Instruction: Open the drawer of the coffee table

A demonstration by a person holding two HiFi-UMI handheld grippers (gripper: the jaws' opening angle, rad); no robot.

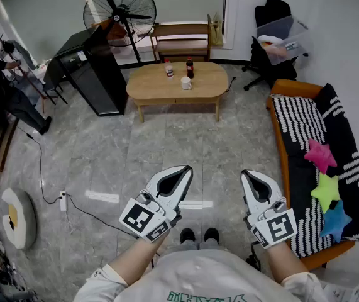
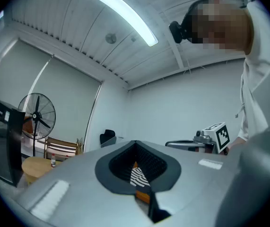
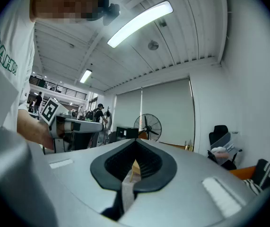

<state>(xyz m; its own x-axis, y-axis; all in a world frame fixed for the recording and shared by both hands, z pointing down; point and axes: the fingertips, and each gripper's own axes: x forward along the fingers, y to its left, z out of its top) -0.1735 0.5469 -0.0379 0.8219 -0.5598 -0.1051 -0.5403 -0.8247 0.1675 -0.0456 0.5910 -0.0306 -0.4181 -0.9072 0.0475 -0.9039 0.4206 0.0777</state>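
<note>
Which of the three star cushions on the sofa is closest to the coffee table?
The pink cushion: it lies nearest the coffee table, while the yellow-green cushion and the blue cushion lie farther along the sofa from it.

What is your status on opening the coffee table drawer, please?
Left gripper and right gripper shut, empty, far from target. Oval light-wood coffee table across the grey tiled floor, its drawer looks closed. Nothing in the way.

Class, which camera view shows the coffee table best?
The head view: the whole coffee table shows from above, oval top, legs and drawer front. The left gripper view catches only a corner of its top; the right gripper view, at most a thin tan strip.
</note>
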